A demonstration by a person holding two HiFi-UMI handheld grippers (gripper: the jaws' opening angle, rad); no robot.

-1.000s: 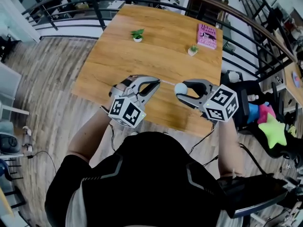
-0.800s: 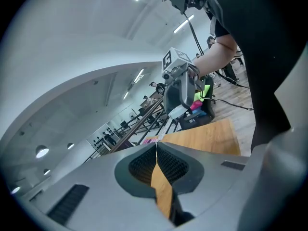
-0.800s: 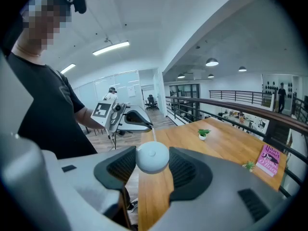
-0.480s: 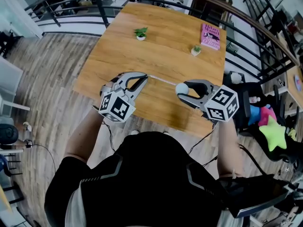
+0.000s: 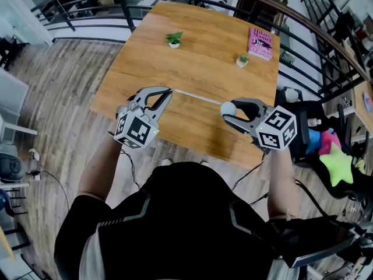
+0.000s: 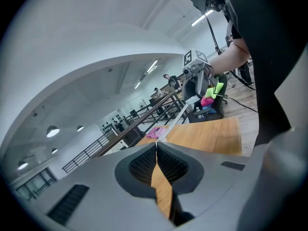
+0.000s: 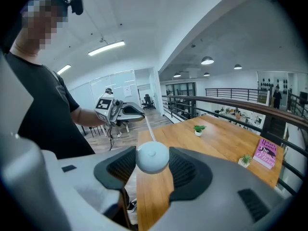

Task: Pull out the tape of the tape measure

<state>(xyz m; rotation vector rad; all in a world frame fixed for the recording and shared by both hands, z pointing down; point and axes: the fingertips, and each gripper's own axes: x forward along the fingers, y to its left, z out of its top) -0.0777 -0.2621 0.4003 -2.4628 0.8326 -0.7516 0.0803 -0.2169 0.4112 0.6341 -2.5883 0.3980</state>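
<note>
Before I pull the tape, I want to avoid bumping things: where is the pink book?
In the head view the pink book lies at the far right corner of the table, beside a small potted plant.

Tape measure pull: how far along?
Done: right tongs clamp the round tape measure; left tongs are shut on the tape end. In hand: a stretch of tape spans straight between them above the table. Left: any further pulling; how much tape remains inside can't be seen.
</note>
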